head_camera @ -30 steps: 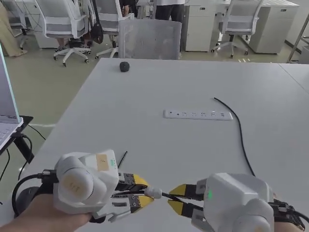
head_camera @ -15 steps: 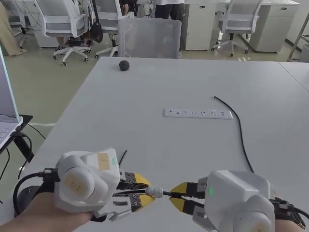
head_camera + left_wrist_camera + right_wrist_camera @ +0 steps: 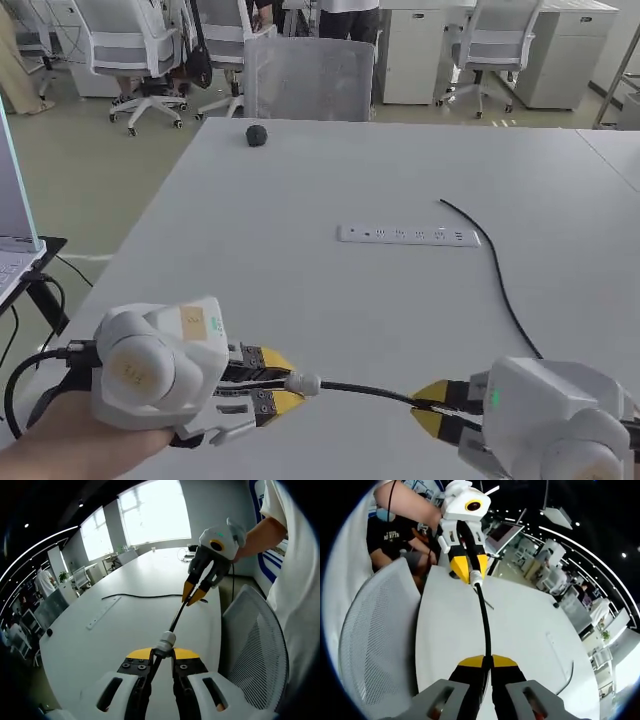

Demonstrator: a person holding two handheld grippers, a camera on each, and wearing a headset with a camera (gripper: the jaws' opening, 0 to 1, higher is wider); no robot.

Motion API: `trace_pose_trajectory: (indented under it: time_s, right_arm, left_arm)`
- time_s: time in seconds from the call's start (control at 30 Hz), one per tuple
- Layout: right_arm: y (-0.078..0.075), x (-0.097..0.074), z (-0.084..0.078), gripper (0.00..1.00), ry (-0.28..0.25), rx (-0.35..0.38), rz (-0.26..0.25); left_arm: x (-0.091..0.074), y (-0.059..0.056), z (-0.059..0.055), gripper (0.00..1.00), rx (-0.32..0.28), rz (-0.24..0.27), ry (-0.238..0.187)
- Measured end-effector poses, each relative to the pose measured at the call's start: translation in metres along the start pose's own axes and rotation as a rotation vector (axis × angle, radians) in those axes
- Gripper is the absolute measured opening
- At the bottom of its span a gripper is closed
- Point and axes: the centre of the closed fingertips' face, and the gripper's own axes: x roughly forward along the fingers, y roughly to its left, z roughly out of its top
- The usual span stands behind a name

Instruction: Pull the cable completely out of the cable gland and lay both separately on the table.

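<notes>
The cable gland is clamped in the left tool and the cable is pinched in the right tool, both held above the worktop, the cable being judged not yet fully withdrawn and nothing yet laid down.

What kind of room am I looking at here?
Most likely an open-plan office or lab workspace: wheeled office chairs, white storage cabinets along the back, and a long white table with a power strip on it.

cable black | cable gland white | table white | power strip white
</notes>
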Motion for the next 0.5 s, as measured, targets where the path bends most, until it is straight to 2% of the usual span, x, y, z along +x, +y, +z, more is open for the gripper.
trace_pose_trajectory:
  time_s: [0.1,0.23,0.4,0.5]
  right_arm:
    - [-0.003,-0.005,-0.020,0.00,0.037,0.013,-0.011]
    - [-0.004,-0.010,-0.036,0.00,0.065,0.041,-0.022]
    - [-0.001,-0.009,-0.039,0.00,0.075,0.046,-0.024]
    - [0.000,-0.008,-0.038,0.00,0.087,0.015,-0.032]
  left_arm:
    - [0.000,0.001,0.001,0.15,0.001,0.000,-0.002]
    - [0.000,0.000,0.001,0.15,0.004,-0.002,-0.002]
    - [0.001,-0.002,0.003,0.15,0.011,-0.009,0.002]
    - [0.001,-0.001,0.003,0.15,0.011,-0.007,0.002]
